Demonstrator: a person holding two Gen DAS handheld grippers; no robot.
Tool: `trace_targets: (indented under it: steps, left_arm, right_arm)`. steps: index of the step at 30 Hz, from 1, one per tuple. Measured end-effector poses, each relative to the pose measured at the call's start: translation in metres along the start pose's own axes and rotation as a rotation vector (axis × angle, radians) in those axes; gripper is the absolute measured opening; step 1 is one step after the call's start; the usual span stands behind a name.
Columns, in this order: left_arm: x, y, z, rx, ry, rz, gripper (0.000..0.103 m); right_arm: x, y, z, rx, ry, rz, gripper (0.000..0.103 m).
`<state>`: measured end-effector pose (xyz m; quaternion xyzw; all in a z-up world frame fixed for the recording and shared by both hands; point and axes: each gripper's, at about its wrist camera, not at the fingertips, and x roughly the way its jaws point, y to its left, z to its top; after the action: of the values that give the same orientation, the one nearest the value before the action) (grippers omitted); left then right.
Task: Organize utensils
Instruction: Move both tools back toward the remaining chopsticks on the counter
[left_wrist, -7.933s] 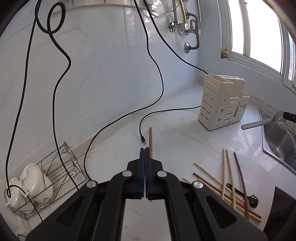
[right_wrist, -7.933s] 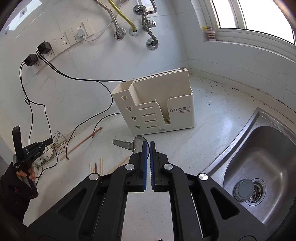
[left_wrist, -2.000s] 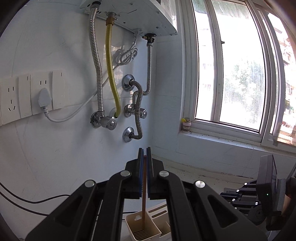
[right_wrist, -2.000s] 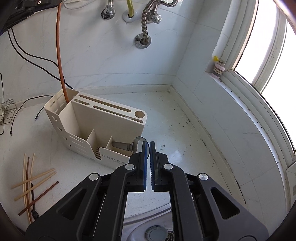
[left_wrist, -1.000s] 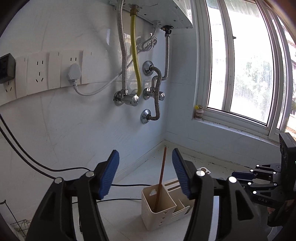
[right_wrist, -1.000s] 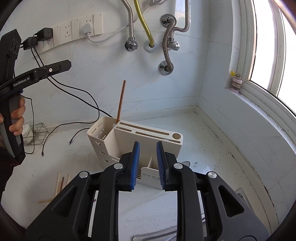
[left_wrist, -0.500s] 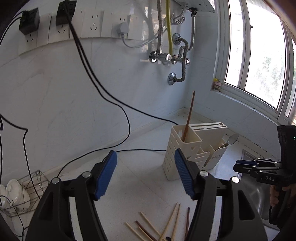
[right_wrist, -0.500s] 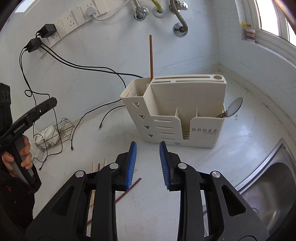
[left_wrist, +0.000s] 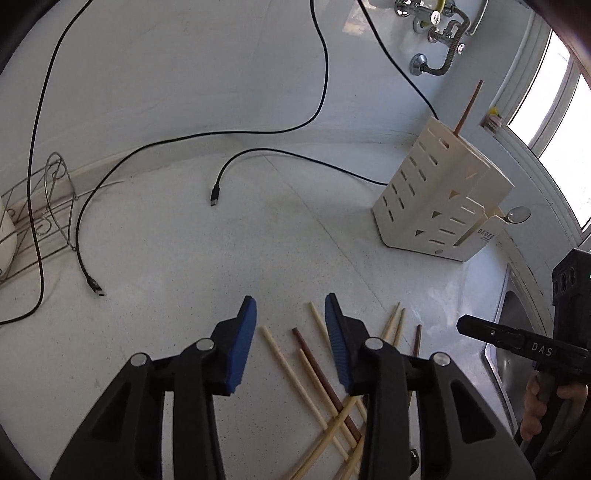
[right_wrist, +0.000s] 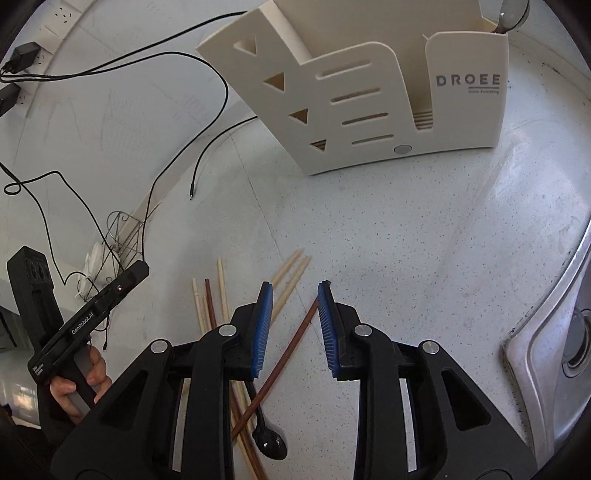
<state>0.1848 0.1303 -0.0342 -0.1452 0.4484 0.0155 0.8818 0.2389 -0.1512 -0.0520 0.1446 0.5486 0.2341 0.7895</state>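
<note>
Now, in the left wrist view, the left gripper (left_wrist: 290, 317) hangs released, jaws wide, above the loose chopsticks (left_wrist: 314, 373) on the counter (left_wrist: 184, 258). The brown chopstick (left_wrist: 468, 107) it carried seconds ago now stands in the back compartment of the holder (left_wrist: 439, 199), so that delivery is done and the gripper has come back for another. A spoon (left_wrist: 519, 214) juts from the holder's front pocket. Black cables (left_wrist: 258, 147) trail over the speckled white counter, a wire rack (left_wrist: 44, 206) sits at the left wall, and a window lights the right.

From the right wrist view, the right gripper (right_wrist: 295, 295) is also released; the spoon it clenched earlier now sits in the holder. A dark chopstick (right_wrist: 291, 343) lies right under its jaws, likely the next pick, with a black spoon (right_wrist: 267, 439) nearer the camera. The sink (right_wrist: 554, 332) borders the right.
</note>
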Motion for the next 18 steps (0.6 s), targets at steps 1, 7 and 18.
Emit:
trace_targets:
  steps: [1,7,18]
  left_arm:
    - [0.005,-0.001,-0.002,-0.006,0.015,0.016,0.033]
    - [0.024,-0.007,-0.019,0.002,0.070,0.039,0.027]
    - [0.041,-0.009,-0.026,-0.002,0.104,0.059,0.027]
  right_arm:
    - [0.005,-0.001,-0.001,0.010,0.008,-0.020,0.024]
    - [0.033,-0.007,-0.004,0.061,0.043,-0.088,0.017]
    - [0.052,0.021,-0.017,-0.057,0.009,-0.231,0.011]
